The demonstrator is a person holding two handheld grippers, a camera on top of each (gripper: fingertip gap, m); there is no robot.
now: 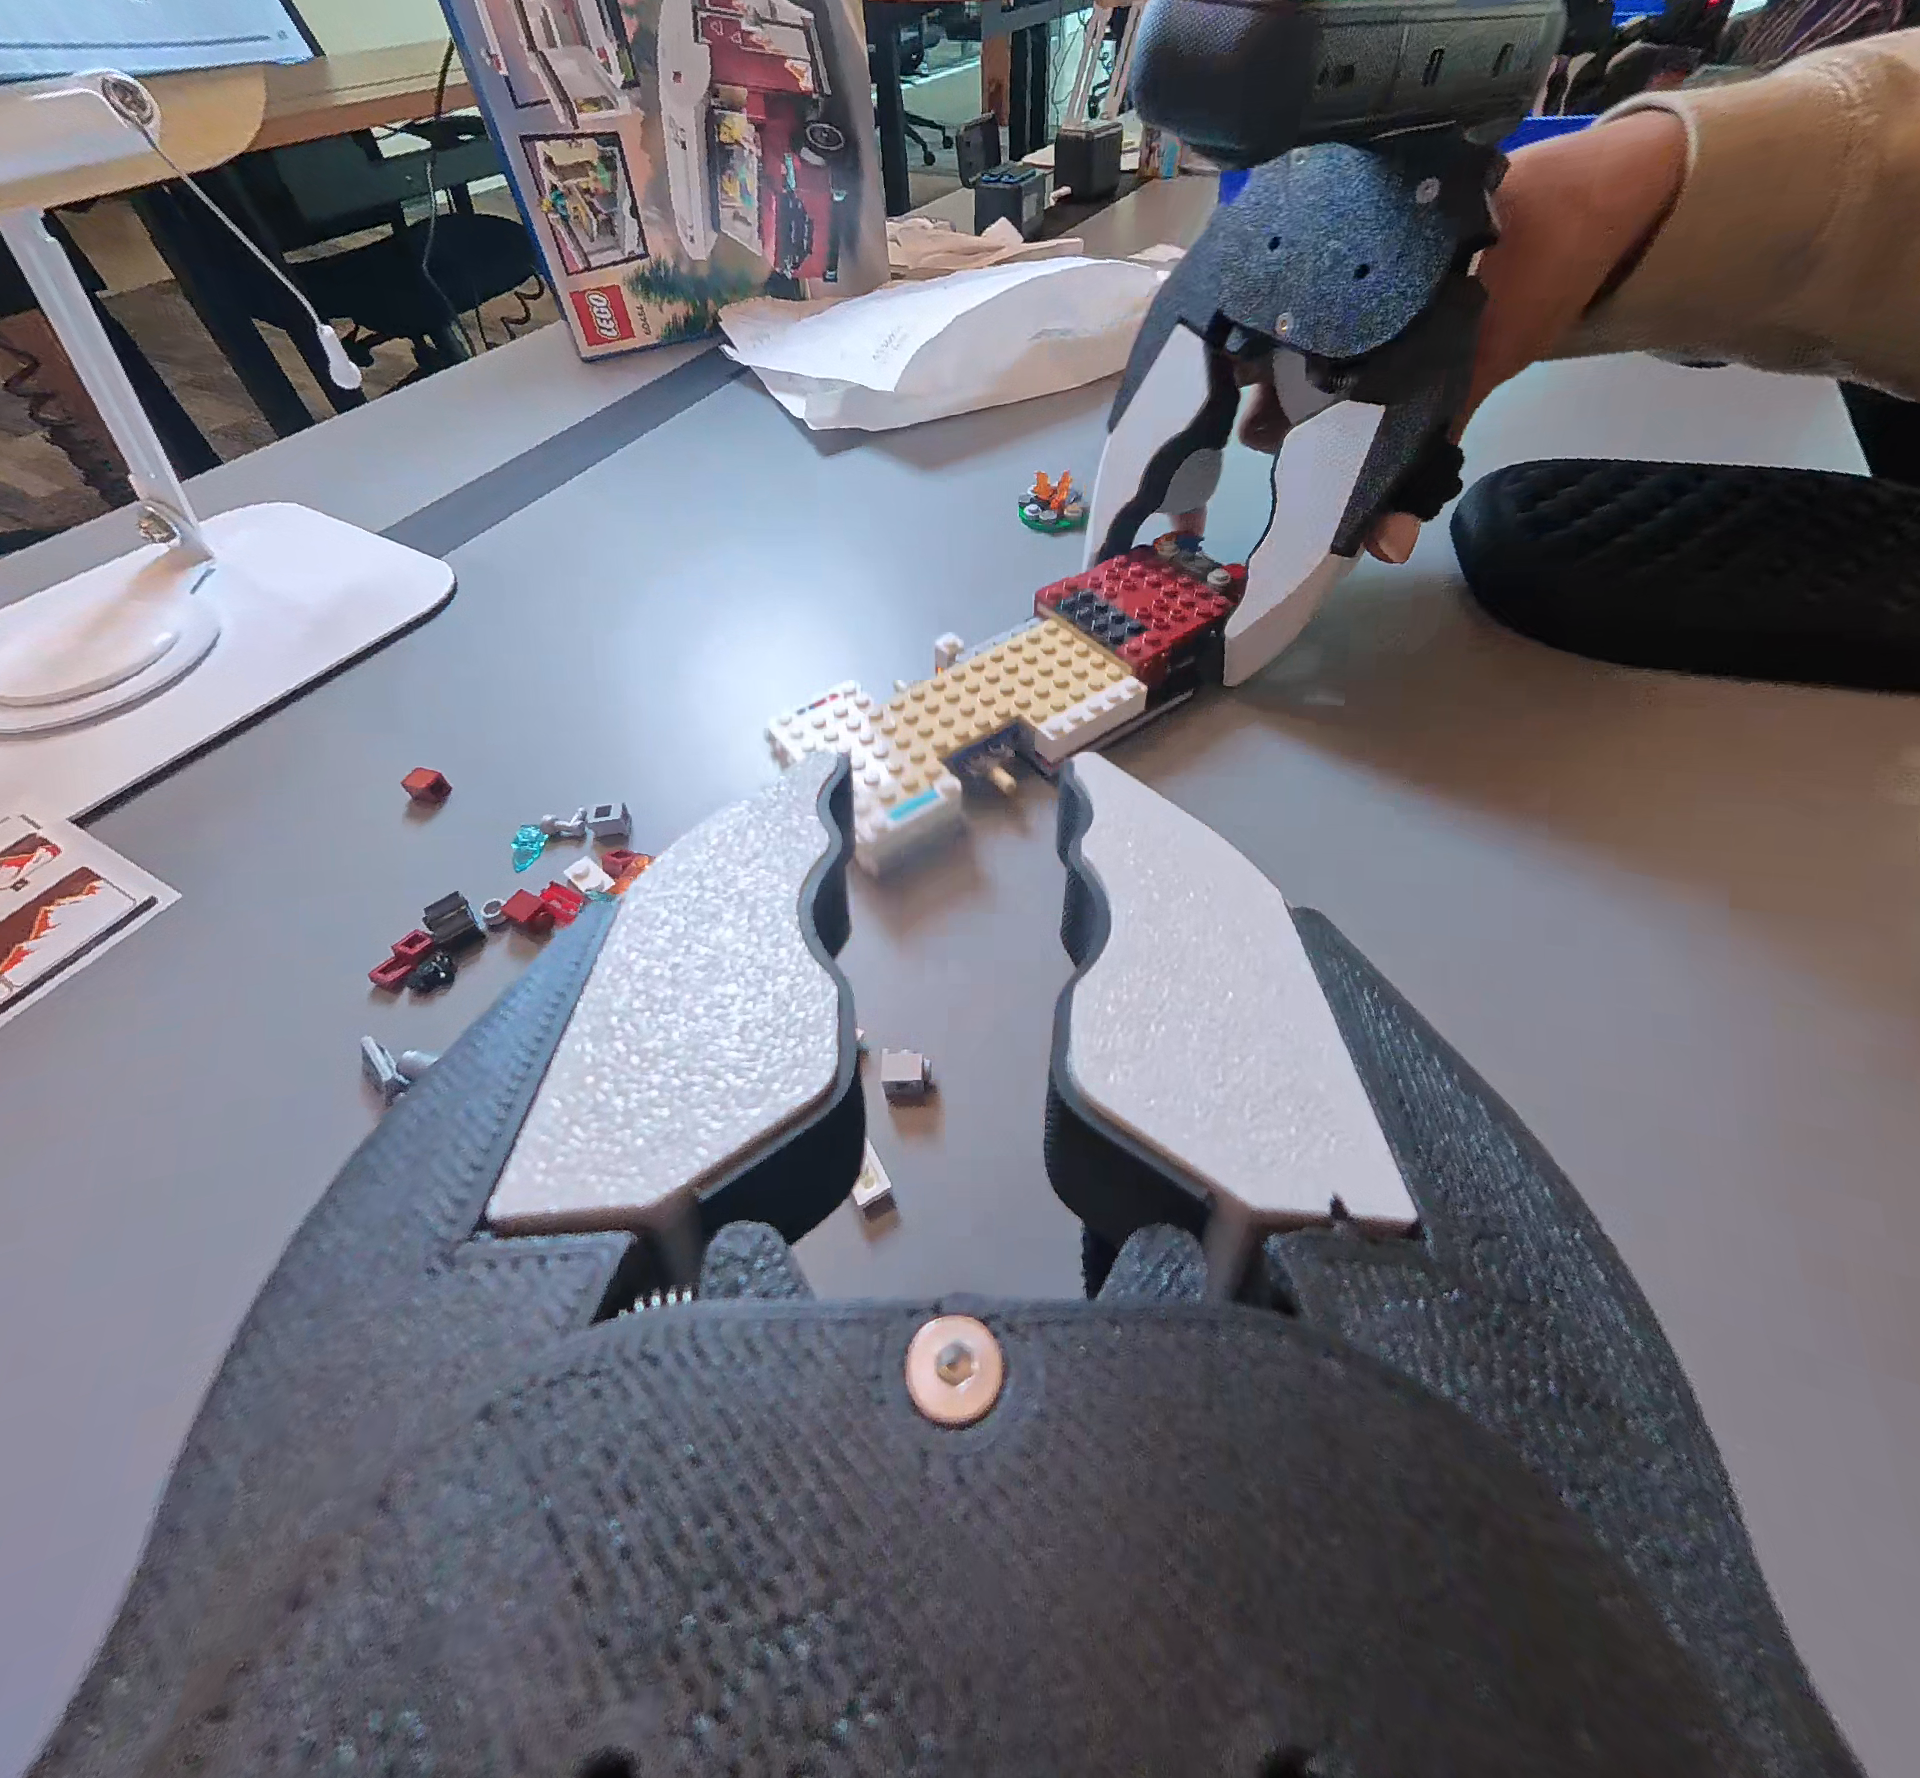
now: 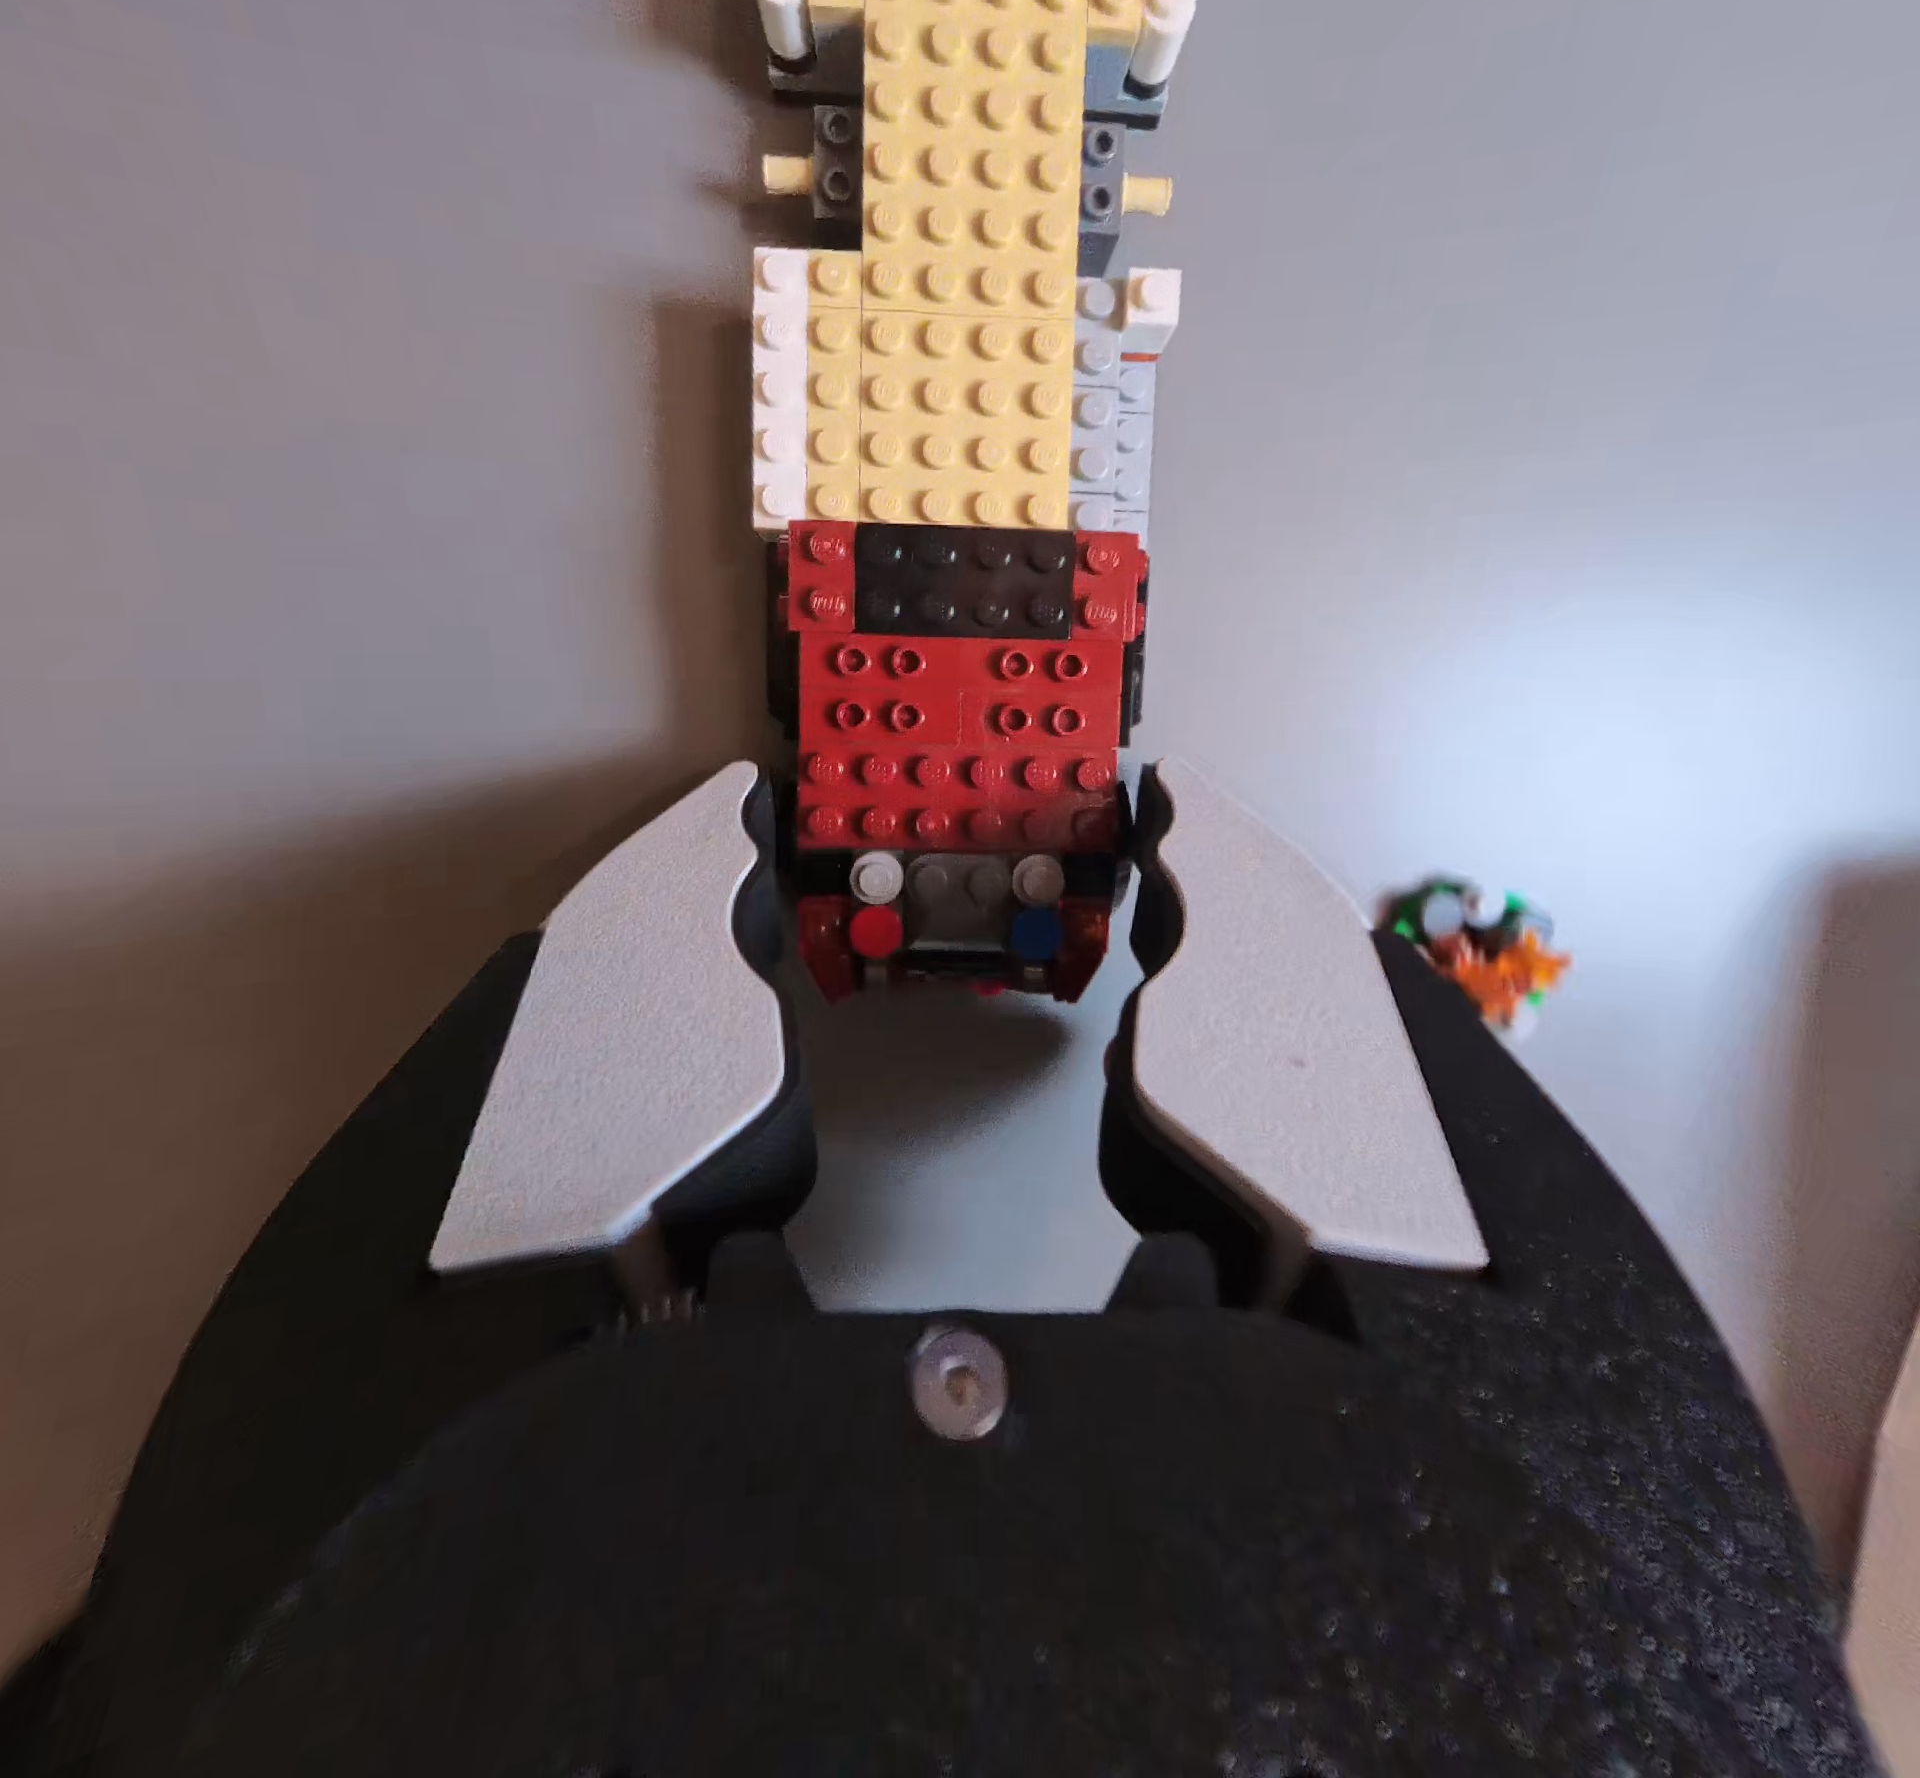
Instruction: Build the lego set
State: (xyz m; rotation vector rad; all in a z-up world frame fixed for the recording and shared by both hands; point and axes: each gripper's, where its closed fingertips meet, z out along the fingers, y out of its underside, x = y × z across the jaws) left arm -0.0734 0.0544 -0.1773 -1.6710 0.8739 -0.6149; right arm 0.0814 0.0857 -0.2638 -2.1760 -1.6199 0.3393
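Note:
A long brick model [image 1: 1013,679] with a tan studded top, a white end and a dark red end lies on the grey table [image 1: 1455,897]. My left gripper [image 1: 951,778] is open. The model's white end lies between its tips against the left finger [image 1: 727,949], with a gap to the other finger. My right gripper [image 1: 1174,606], held by a hand, stands over the far red end. In the right wrist view my right gripper [image 2: 951,783] is shut on the red end of the model [image 2: 961,720], with both pads against its sides.
Several small loose pieces [image 1: 499,897] lie left of my left gripper, and a grey one [image 1: 904,1074] between its fingers. A green and orange piece [image 1: 1051,502] [image 2: 1486,939] sits near the right gripper. A toy box [image 1: 675,97], white bag [image 1: 956,336] and white stand [image 1: 260,606] are behind. There is about 20 cm between the tips of the two grippers.

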